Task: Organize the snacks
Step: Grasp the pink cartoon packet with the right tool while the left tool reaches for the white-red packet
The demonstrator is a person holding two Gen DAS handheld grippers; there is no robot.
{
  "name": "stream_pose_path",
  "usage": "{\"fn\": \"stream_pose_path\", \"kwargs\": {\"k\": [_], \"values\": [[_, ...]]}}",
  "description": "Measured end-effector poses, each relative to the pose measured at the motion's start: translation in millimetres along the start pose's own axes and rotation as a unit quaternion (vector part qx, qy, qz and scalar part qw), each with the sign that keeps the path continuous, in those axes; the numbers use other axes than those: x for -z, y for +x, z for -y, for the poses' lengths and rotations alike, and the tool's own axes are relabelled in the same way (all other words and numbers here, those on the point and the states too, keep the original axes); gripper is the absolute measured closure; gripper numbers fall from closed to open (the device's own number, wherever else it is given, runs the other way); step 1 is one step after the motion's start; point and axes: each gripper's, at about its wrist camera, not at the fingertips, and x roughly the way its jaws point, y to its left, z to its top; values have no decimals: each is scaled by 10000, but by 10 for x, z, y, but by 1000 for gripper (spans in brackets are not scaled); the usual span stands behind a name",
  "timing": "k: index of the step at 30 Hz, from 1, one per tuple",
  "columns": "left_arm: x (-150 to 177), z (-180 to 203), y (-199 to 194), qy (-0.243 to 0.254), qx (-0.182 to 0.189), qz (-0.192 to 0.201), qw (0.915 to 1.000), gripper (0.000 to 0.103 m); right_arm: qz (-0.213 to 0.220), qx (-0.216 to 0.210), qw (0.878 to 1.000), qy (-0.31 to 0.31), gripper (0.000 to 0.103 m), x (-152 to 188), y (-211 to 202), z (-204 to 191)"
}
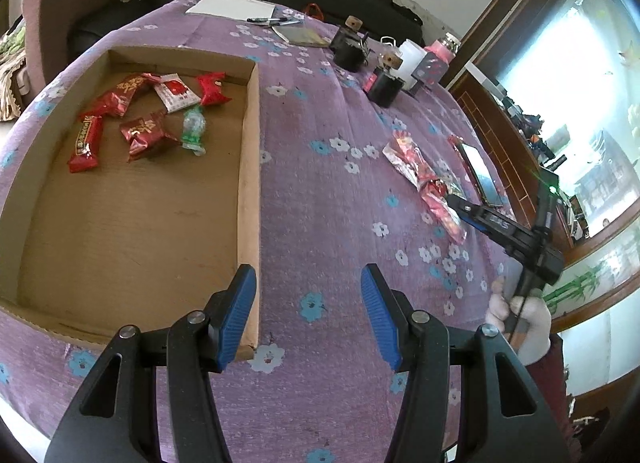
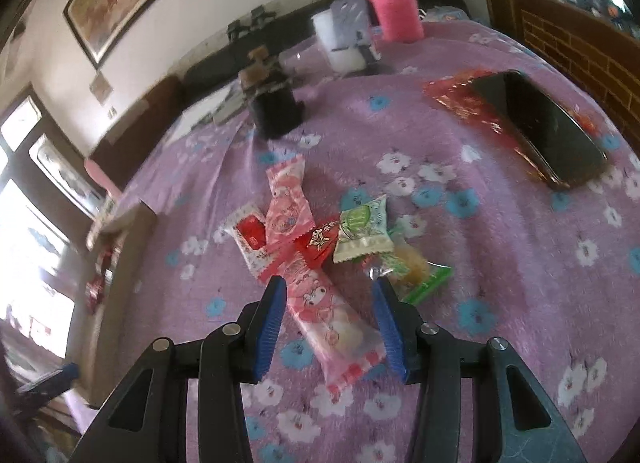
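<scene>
Left tongs (image 1: 308,315) released, empty, over purple-clothed tabletop (image 1: 328,191) beside cardboard tray (image 1: 250,167) holding red candies (image 1: 116,99). Right tongs (image 2: 330,323) released, straddling long pink snack (image 2: 320,299) without pressing it; snack pile (image 2: 320,239) loose on tabletop, phone (image 2: 548,131) apart.

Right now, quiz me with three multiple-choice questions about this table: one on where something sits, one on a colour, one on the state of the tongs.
1. Where does the phone lie?
A. in the box
B. on a red packet
C. under the bottle

2. What colour is the tablecloth?
A. purple
B. yellow
C. grey

3. How are the left tongs?
A. shut on a snack
B. open, empty
C. holding the box

Answers: 1 B, the phone rests on the red packet. 2 A, purple with flowers. 3 B, only cloth shows between the pads.
</scene>
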Motion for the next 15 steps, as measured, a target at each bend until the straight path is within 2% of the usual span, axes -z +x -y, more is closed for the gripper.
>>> {"fn": "stream_pose_path", "kwargs": {"k": [2, 6, 10, 13, 15], "values": [[19, 41, 16, 43, 3, -30, 10000, 50, -95, 158, 9997, -153, 55, 12, 94, -58], [34, 87, 50, 94, 6, -70, 9999, 50, -283, 31, 9985, -460, 71, 118, 130, -274], [37, 127, 129, 121, 39, -159, 9998, 50, -601, -491, 9946, -684, 70, 337, 113, -565], [60, 169, 186, 172, 87, -247, 9995, 50, -835, -1083, 9880, -711, 69, 447, 90, -685], [71, 191, 206, 201, 108, -289, 9993, 50, -719, -858, 9902, -840, 60, 464, 69, -733]]}}
